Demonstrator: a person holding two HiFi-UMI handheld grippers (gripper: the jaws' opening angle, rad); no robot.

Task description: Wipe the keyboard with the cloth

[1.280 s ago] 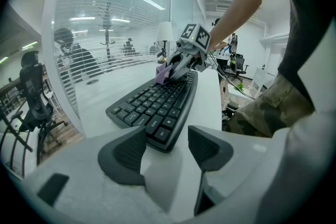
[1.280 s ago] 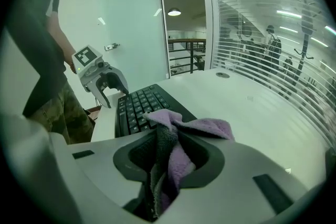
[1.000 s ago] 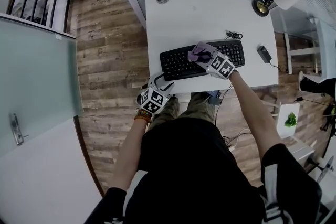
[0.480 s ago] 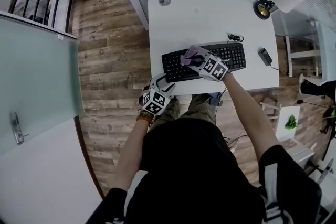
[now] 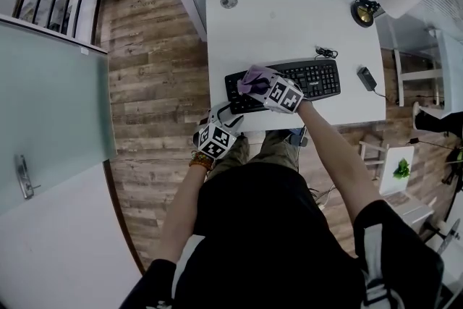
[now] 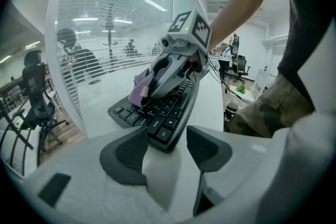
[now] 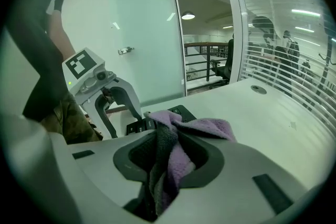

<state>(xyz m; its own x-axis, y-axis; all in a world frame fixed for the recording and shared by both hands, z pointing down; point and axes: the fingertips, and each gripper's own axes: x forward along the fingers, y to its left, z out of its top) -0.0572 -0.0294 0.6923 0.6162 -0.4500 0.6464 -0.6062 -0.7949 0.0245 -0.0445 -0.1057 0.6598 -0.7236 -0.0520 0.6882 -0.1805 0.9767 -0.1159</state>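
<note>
Keyboard (image 5: 318, 77) is touched by the purple cloth (image 5: 252, 75) clamped in the right claw (image 5: 260, 86) (left claw (image 5: 230, 111), just narrowed, is held open, empty).

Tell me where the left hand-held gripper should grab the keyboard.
Probably its thin front-left corner, approached low from the desk's front edge. The keyboard lies flat, that corner facing the left hand-held gripper's jaws, which have just been closing yet stand open and empty; the right hand-held gripper's cloth covers keys farther along.
</note>
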